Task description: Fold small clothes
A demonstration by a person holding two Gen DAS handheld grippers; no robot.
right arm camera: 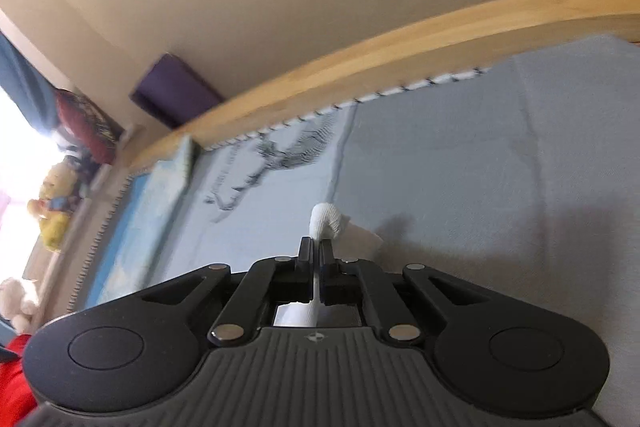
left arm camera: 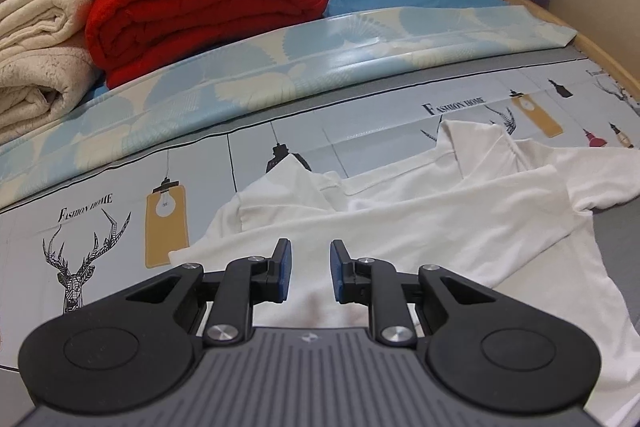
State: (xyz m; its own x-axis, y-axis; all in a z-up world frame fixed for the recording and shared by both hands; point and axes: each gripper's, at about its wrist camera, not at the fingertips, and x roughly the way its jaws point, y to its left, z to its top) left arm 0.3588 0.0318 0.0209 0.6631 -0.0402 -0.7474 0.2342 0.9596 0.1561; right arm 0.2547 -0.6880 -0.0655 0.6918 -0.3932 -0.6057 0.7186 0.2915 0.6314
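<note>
Right hand-held gripper (right arm camera: 316, 247) clamped on a pinch of the white cotton T-shirt (left arm camera: 420, 227), which sprawls on the bed at three o'clock; left hand-held gripper (left arm camera: 311, 269) apart, empty. Thin grip may slip, spoiling the fold.

We could not see all of the white shirt (left arm camera: 420, 223): its near hem ran under the left gripper (left arm camera: 311, 273) and off the right edge. In the right wrist view only a bunched bit of that cloth (right arm camera: 326, 223) showed past the right gripper (right arm camera: 315, 259), the rest hidden behind the tool. The far bed sheet print (right arm camera: 272, 155) was smeared by blur, and the plush toy (right arm camera: 52, 211) at the left was too washed out to make out.
</note>
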